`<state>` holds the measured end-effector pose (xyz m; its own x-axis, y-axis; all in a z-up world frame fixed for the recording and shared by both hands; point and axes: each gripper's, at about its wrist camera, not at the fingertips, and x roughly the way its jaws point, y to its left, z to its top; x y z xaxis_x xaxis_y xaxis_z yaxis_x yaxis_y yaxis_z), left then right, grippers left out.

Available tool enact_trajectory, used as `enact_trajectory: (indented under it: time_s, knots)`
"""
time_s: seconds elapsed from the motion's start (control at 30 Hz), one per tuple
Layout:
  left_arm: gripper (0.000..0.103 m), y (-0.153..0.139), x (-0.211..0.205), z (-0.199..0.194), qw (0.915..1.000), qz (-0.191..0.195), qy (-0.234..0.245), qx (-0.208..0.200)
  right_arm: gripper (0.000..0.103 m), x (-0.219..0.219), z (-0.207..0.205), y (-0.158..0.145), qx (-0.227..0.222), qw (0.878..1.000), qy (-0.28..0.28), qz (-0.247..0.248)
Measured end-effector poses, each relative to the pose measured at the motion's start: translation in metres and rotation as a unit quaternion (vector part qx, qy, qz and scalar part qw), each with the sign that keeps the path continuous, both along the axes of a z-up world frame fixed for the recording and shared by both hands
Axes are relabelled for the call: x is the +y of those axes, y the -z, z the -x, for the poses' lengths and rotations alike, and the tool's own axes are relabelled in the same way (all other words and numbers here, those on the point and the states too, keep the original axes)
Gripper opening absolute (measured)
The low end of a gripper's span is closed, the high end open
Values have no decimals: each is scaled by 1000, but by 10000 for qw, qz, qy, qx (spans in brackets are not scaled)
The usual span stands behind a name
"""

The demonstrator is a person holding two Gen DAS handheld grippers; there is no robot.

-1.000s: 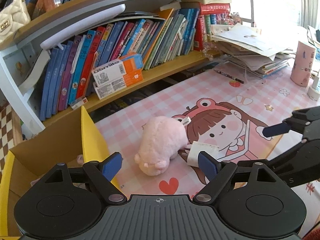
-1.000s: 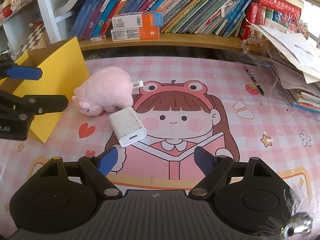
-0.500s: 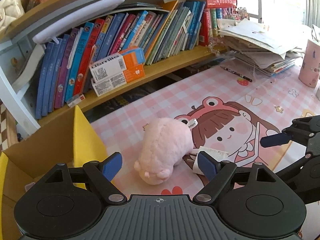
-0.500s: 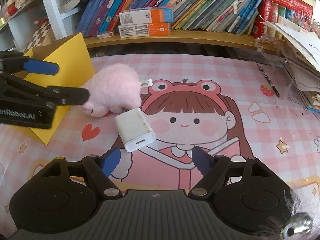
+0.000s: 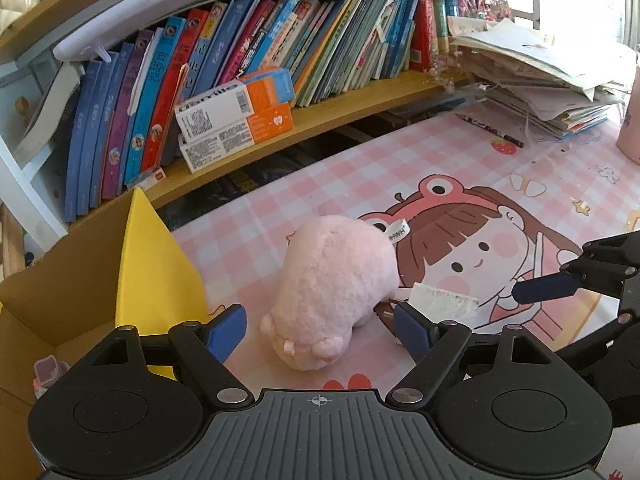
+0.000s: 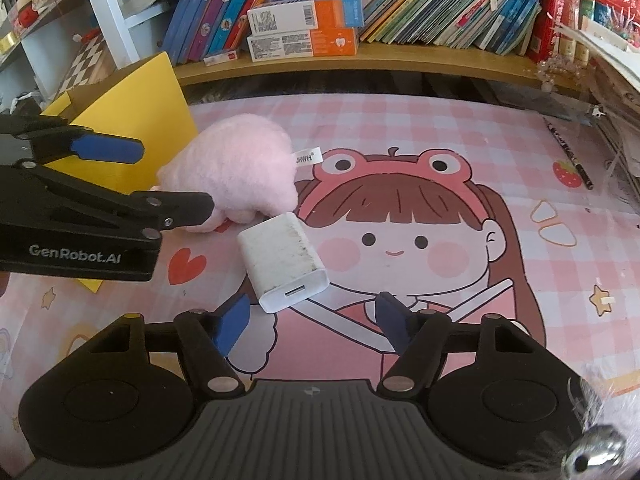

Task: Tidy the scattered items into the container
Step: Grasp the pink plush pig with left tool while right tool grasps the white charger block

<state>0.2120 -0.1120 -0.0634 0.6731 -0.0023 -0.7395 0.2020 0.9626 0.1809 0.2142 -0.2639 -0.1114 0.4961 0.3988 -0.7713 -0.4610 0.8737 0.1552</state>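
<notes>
A pink plush pig [image 5: 334, 288] lies on the pink cartoon mat [image 5: 460, 168], right in front of my open left gripper [image 5: 320, 330], whose pads stand either side of its snout end. A white USB charger [image 6: 282, 260] lies against the pig's right side; it also shows in the left wrist view [image 5: 444, 304]. My right gripper [image 6: 312, 322] is open and empty, just short of the charger's port end. A yellow cardboard box [image 5: 156, 276] stands open at the left, with a small item inside [image 5: 46, 372]. The pig also shows in the right wrist view [image 6: 236, 172].
A low wooden shelf [image 5: 320, 120] of books with orange-white cartons [image 5: 236, 120] runs along the back. A paper stack [image 5: 540, 76] and a pen [image 5: 492, 132] lie at the right. A pink cup [image 5: 632, 132] is at the far right edge.
Both grippers have moved forward: the left one closer to the pig, the right one closer to the charger. The pig and charger have not moved.
</notes>
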Motion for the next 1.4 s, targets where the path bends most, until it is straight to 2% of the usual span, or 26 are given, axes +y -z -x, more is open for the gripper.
enact_trajectory:
  time_s: [0.3,0.4,0.93,1.1,1.3,1.4]
  knots:
    - [79,10,3,-10,9999,84,-89,106,67,10,-7,6,61,9998,-161,-21]
    - [78,13,5,-13,9997,127,-138,131,63,15,-10,7,14,9998,-216,-19]
    - [77,30,11,-27,9988,319,-242,271,55,32,-20,12,-345,9981,-462,212]
    - [63,32,12,-28,9984,439,-224,273,43,35,-20,12,-404,9975,-543,211]
    - [50,30,16,-24,9976,619,-188,239,42,38,-18,11,-419,9970,-576,318]
    - [47,27,20,-22,9965,761,-209,270,42,36,-17,10,-350,9974,-538,333]
